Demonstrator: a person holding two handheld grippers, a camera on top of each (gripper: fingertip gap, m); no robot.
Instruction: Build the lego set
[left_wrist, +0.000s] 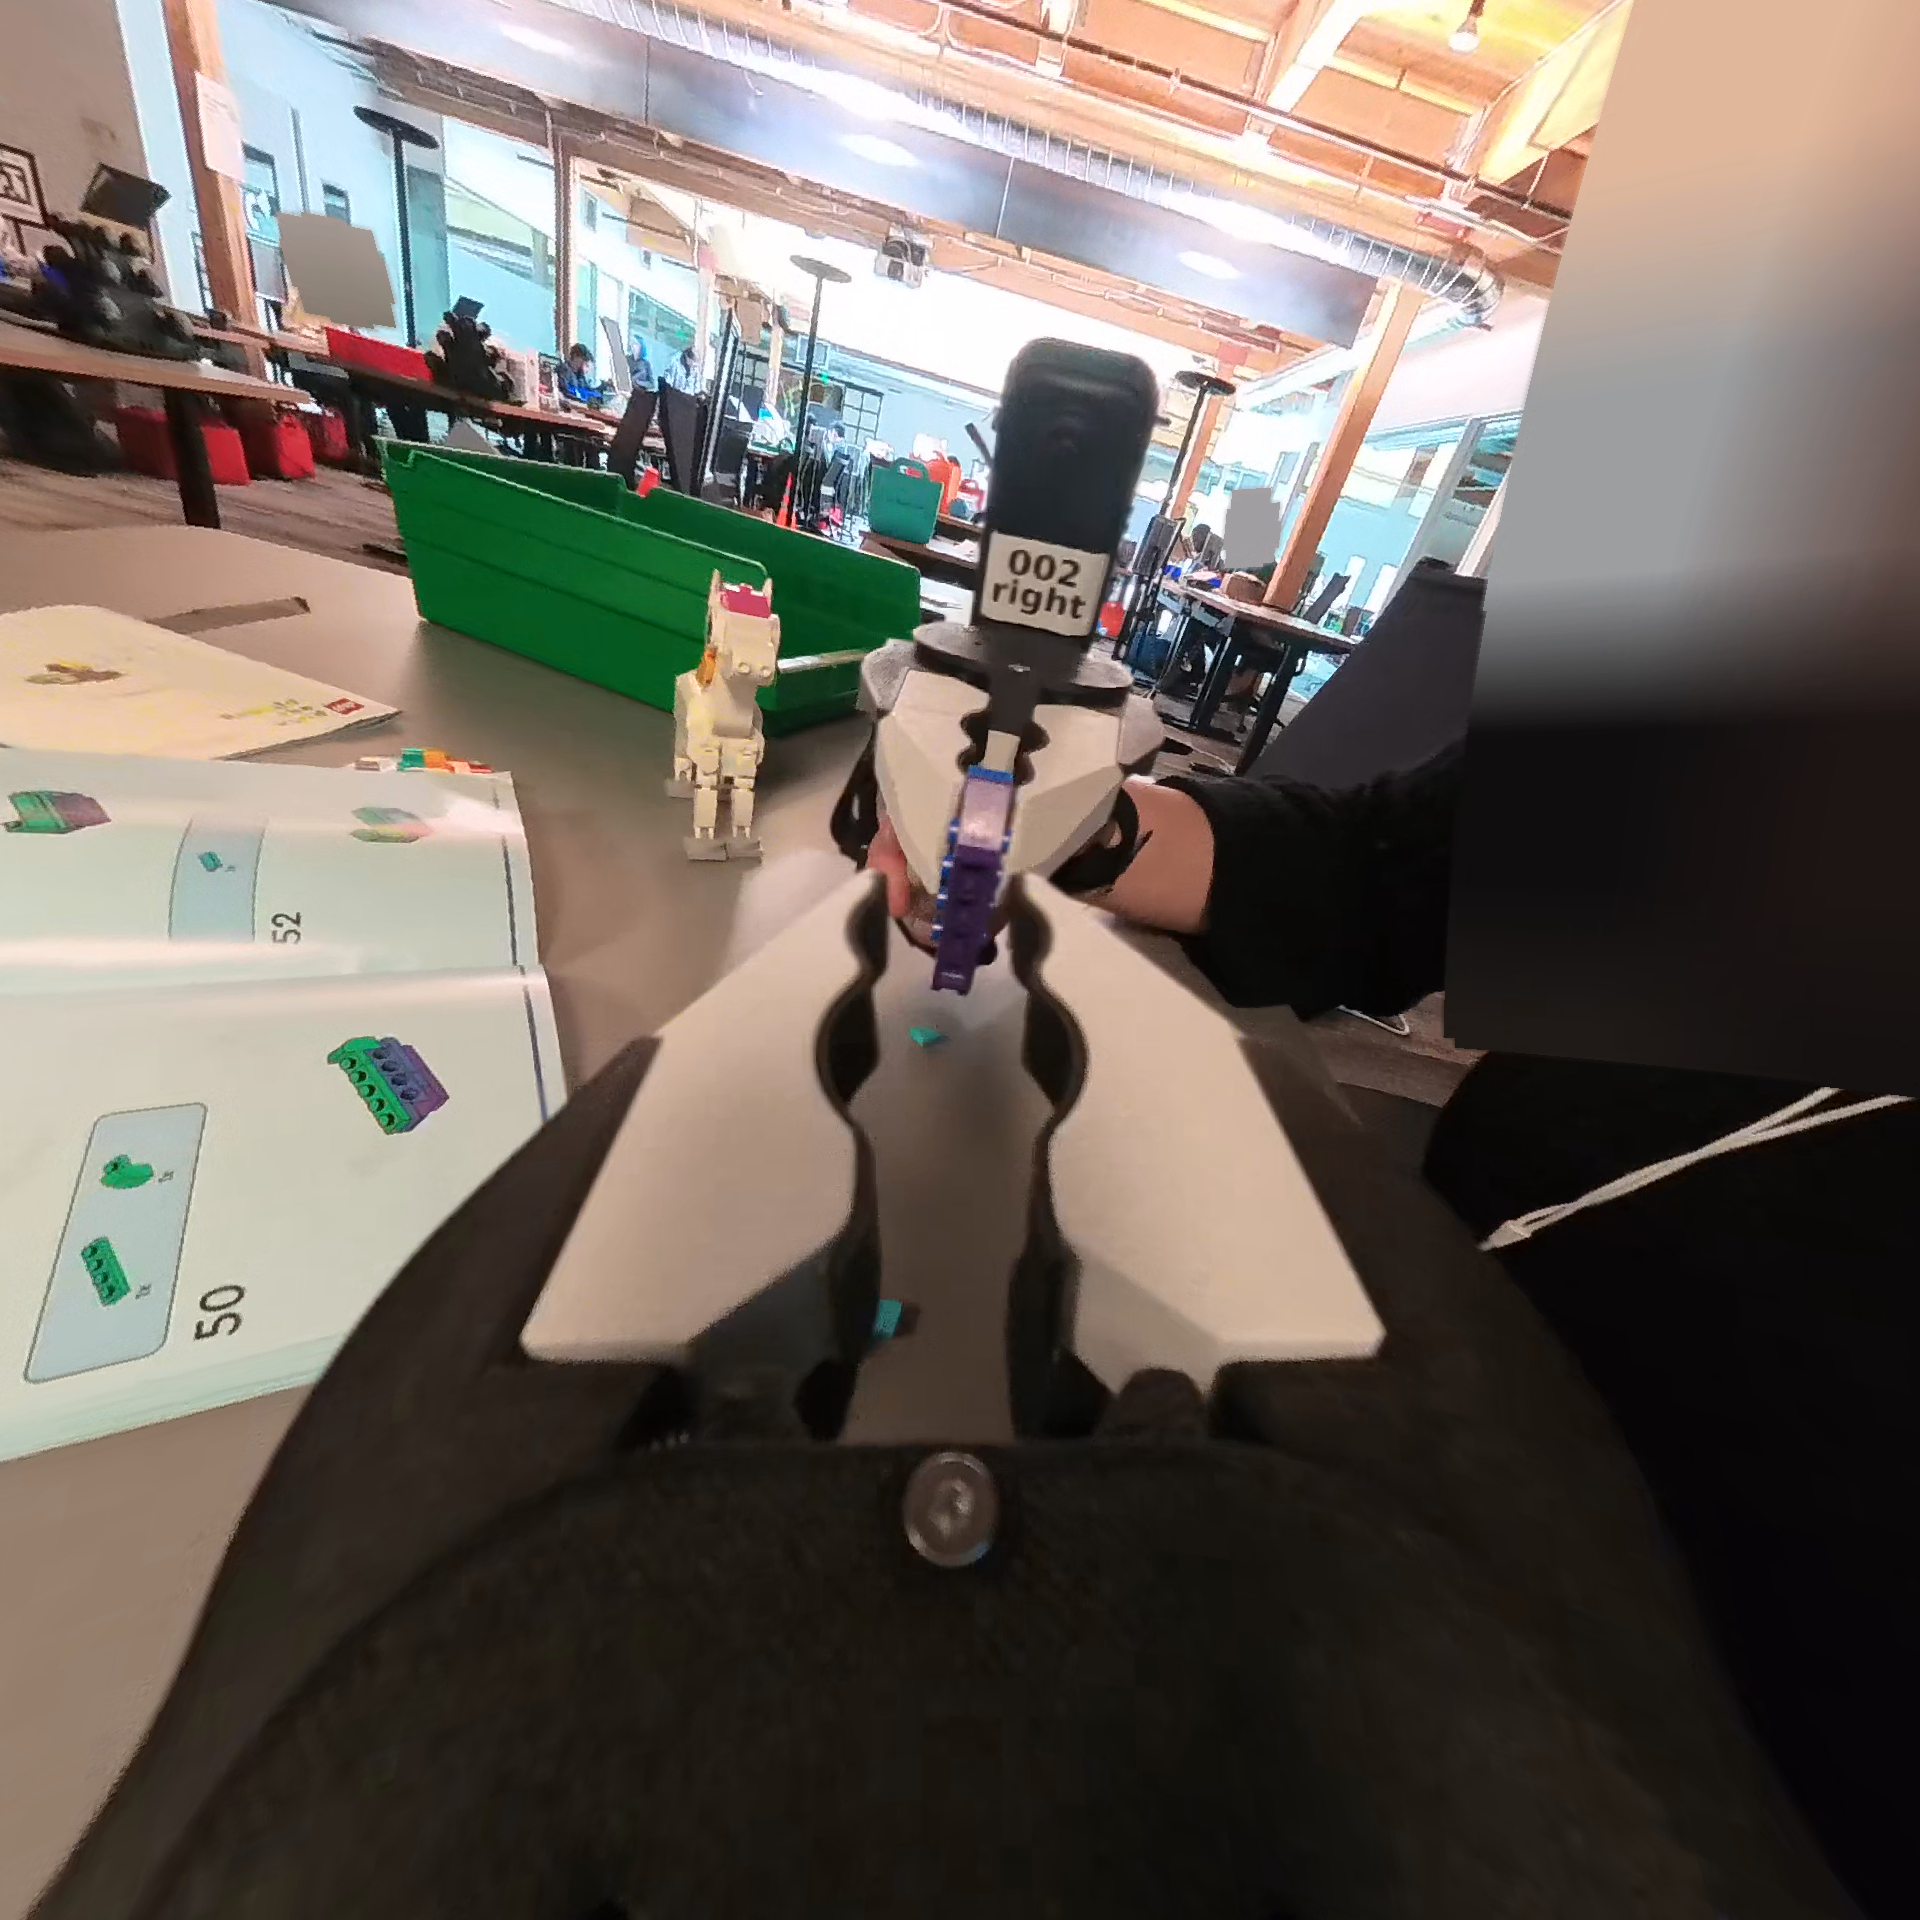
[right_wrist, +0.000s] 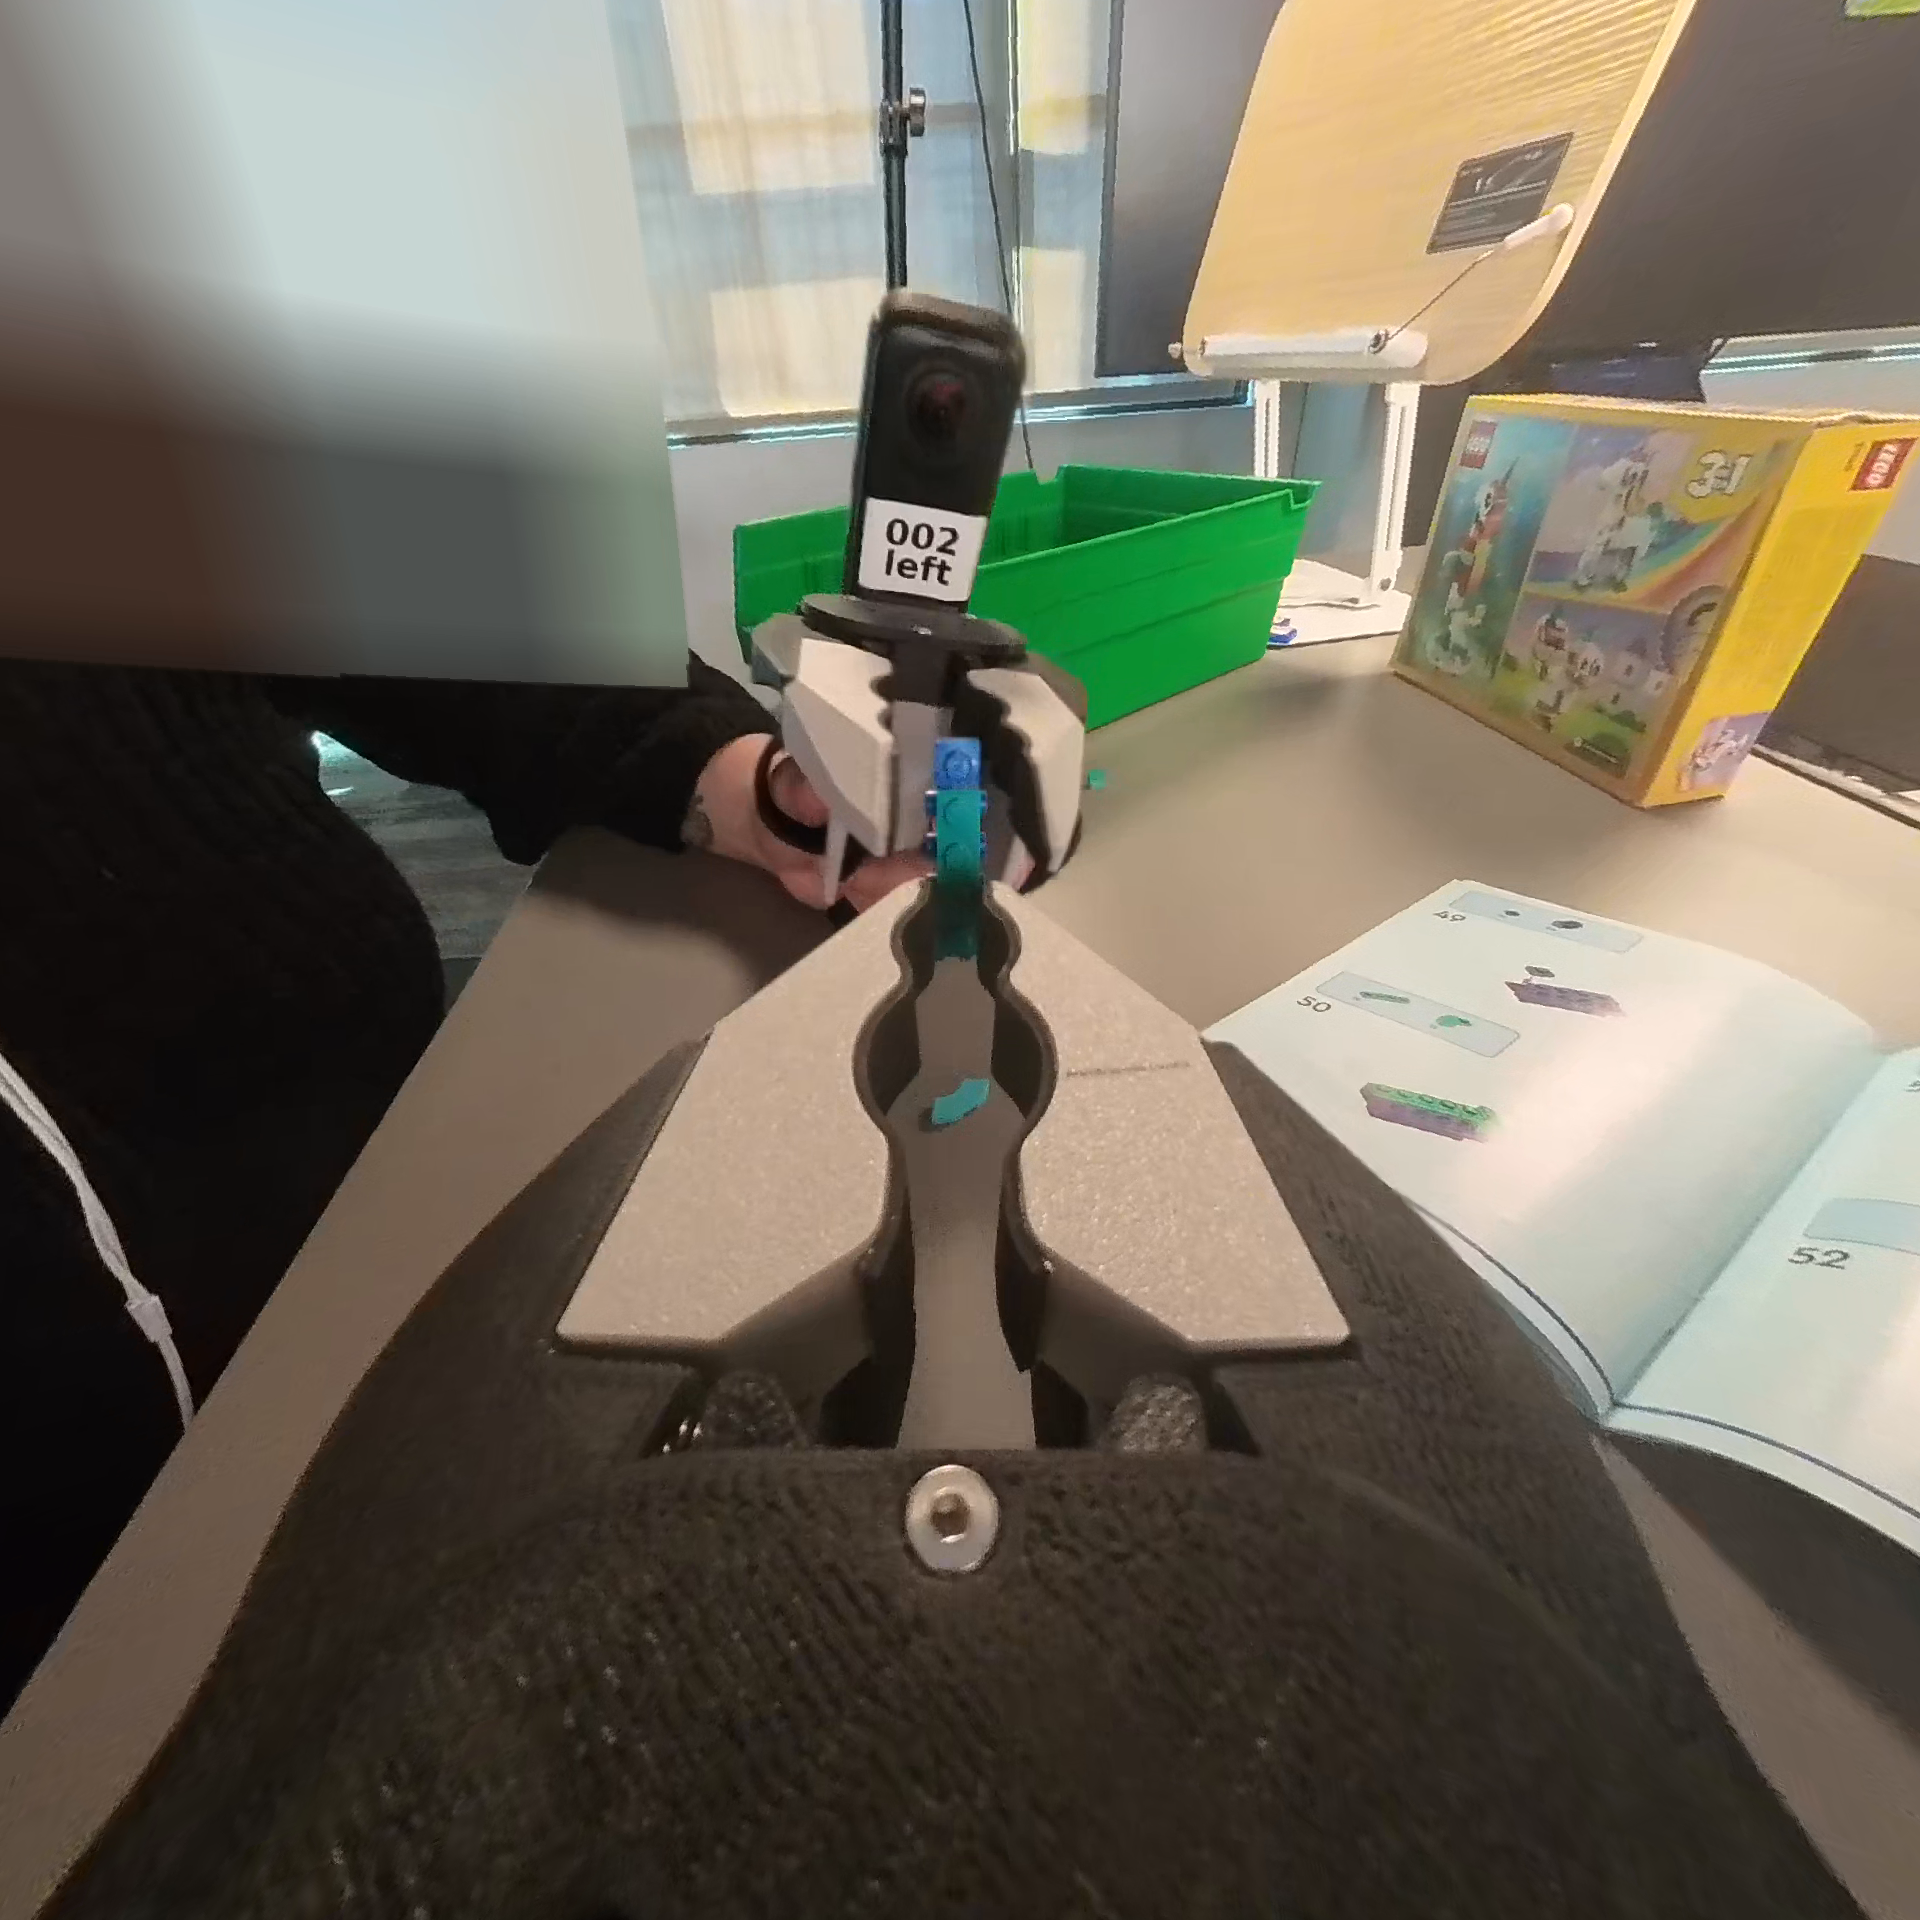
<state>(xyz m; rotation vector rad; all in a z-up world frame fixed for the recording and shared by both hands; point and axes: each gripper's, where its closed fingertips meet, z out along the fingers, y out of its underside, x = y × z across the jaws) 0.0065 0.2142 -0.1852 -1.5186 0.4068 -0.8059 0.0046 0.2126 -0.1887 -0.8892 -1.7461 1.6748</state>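
A short stack of bricks, purple and blue in the left wrist view (left_wrist: 966, 894) and teal and blue in the right wrist view (right_wrist: 956, 842), is held in the air above the grey table. My right gripper (right_wrist: 956, 888) is shut on it; it also shows facing me in the left wrist view (left_wrist: 982, 831). My left gripper (left_wrist: 951, 888) is open, its tips on either side of the stack's free end with gaps showing; it also shows in the right wrist view (right_wrist: 940, 821). Small teal pieces (left_wrist: 925, 1036) (right_wrist: 956, 1107) lie on the table below.
A white brick unicorn (left_wrist: 727, 727) stands by a green bin (left_wrist: 582, 561) (right_wrist: 1143, 582). An open instruction booklet (left_wrist: 260, 1039) (right_wrist: 1558, 1091) lies beside the grippers. The set's yellow box (right_wrist: 1662, 603) stands at the back right. The table edge (right_wrist: 499, 987) runs close on the person's side. The tips of both grippers are at nearly the same place.
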